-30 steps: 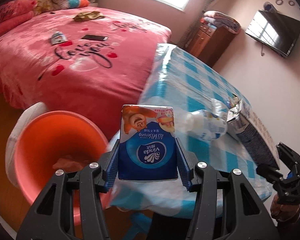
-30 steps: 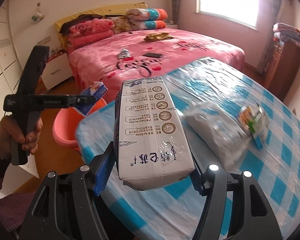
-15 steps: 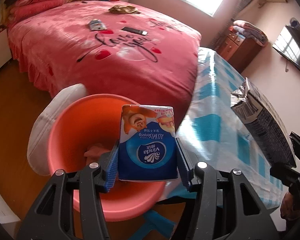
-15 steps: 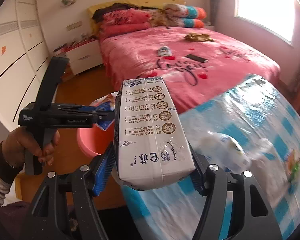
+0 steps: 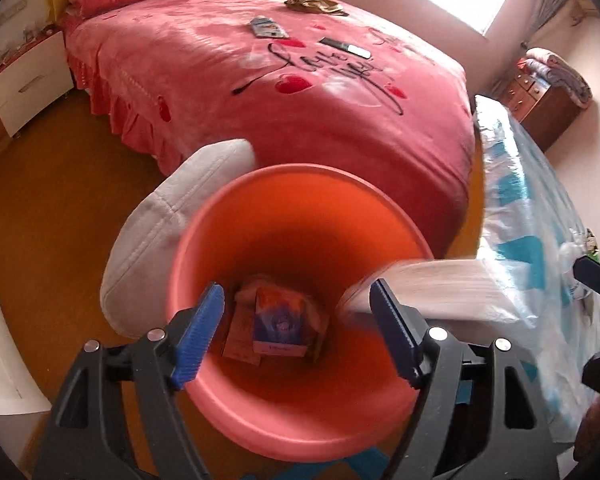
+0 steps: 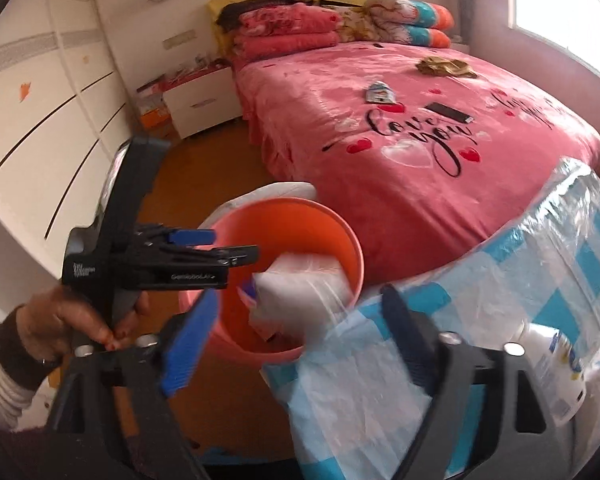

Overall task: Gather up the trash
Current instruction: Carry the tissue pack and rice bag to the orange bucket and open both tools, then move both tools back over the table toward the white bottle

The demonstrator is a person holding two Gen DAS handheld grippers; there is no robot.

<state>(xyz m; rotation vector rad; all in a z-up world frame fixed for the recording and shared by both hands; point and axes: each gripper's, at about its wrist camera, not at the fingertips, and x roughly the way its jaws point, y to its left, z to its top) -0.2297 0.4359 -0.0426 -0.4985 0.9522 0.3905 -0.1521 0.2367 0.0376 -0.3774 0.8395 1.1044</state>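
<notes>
Item: blue tissue packet (image 5: pixel 278 322), lying at the bottom of the orange bin (image 5: pixel 300 420) among other paper scraps. Only my left wrist view looks straight down onto it; in the right wrist view just a sliver of blue shows past the white pack.

Item: white tissue pack (image 6: pixel 300 294), motion-blurred, inside the bin's mouth and tilted against its near wall. In the left wrist view it shows as a pale smear (image 5: pixel 432 284) crossing the bin's right rim, behind my right-hand finger. Neither tool touches it.

Item: my left gripper (image 5: pixel 296 332), jaws spread wide with nothing between them, poised above the bin's opening and pointing down into it. The right wrist view alone shows it from the side (image 6: pixel 204 258), held level over the bin's left rim, with my left hand (image 6: pixel 76 320) wrapped around its handle.

Item: my right gripper (image 6: pixel 296 344), jaws also parted wide and holding nothing, aimed at the bin from the table's edge.

Surroundings: bin stands on the wooden floor between the pink bed (image 6: pixel 400 148) and the table (image 6: pixel 580 264) with its blue-checked, plastic-covered cloth; a white cushion (image 5: pixel 160 232) sits just behind the bin. A clear bottle (image 6: pixel 556 368) lies on the table, seen only from the right wrist.
</notes>
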